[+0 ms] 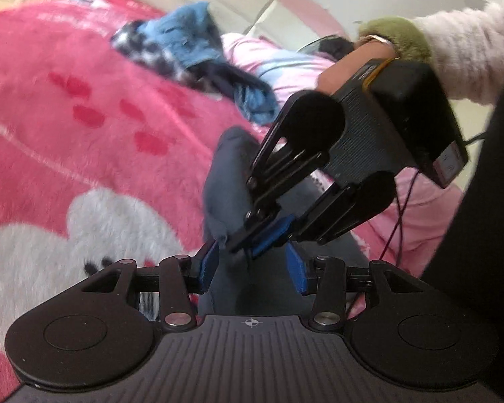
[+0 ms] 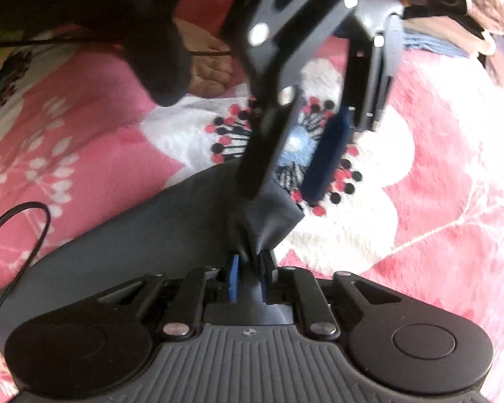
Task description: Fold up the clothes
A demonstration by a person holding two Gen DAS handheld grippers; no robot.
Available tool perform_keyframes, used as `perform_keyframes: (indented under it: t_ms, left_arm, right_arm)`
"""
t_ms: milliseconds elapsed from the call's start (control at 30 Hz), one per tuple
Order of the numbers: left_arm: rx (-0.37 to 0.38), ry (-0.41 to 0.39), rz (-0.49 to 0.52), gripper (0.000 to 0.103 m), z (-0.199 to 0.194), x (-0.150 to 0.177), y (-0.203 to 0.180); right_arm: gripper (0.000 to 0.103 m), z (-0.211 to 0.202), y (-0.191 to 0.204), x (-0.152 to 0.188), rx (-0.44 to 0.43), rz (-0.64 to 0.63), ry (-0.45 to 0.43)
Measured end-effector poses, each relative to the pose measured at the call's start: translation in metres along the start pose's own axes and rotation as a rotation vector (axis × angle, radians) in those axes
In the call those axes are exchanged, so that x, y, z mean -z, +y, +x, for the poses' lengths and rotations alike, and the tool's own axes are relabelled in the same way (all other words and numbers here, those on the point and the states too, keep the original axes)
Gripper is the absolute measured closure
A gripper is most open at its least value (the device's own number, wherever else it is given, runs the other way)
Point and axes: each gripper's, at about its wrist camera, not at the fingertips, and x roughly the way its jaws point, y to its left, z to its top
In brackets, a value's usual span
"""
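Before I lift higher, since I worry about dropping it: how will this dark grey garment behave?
Likely floppy: the dark grey garment bunches where the right gripper pinches it. Probably light, hanging from one pinch. It may sag, as the left gripper is open.

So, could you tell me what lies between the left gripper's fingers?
The bunched corner of a dark grey garment, pinched by the right gripper; the left wrist view shows it.

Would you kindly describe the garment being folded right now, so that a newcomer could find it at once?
Start from the fluffy pink blanket that covers the bed. A heap of blue, checked and pale pink clothes lies at its far end; nearer, the dark grey garment lies apart. It alone is plain and dark, and the right gripper is shut on a bunched corner of it, with the left gripper open beside.
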Motion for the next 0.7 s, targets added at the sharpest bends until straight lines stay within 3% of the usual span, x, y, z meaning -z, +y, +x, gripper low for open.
perform_keyframes:
  t_ms: [33,267,500,600,667,700]
  left_arm:
    - [-0.014,0.013,0.004,0.059,0.001,0.002,0.001]
    - [-0.075,0.053,-0.002,0.059,0.006,0.007,0.003]
    - [-0.003,0.073,-0.190,0.060,0.014,0.010,0.028]
    - [0.027,0.064,-0.237,0.075,0.015,0.012,0.034]
    - [0.044,0.074,-0.261,0.092,0.017,0.014,0.037]
    - [0.052,0.081,-0.275,0.094,0.018,0.015,0.039]
  right_arm:
    - [0.063,0.000,0.001,0.000,0.012,-0.003,-0.003]
    - [0.055,-0.001,0.007,-0.003,0.092,-0.032,-0.025]
    - [0.054,0.003,0.012,-0.005,0.151,-0.128,-0.044]
    - [0.053,0.001,0.019,-0.003,0.184,-0.196,-0.060]
    - [0.051,-0.001,0.026,-0.001,0.204,-0.243,-0.079]
    - [0.050,-0.001,0.029,0.000,0.213,-0.268,-0.088]
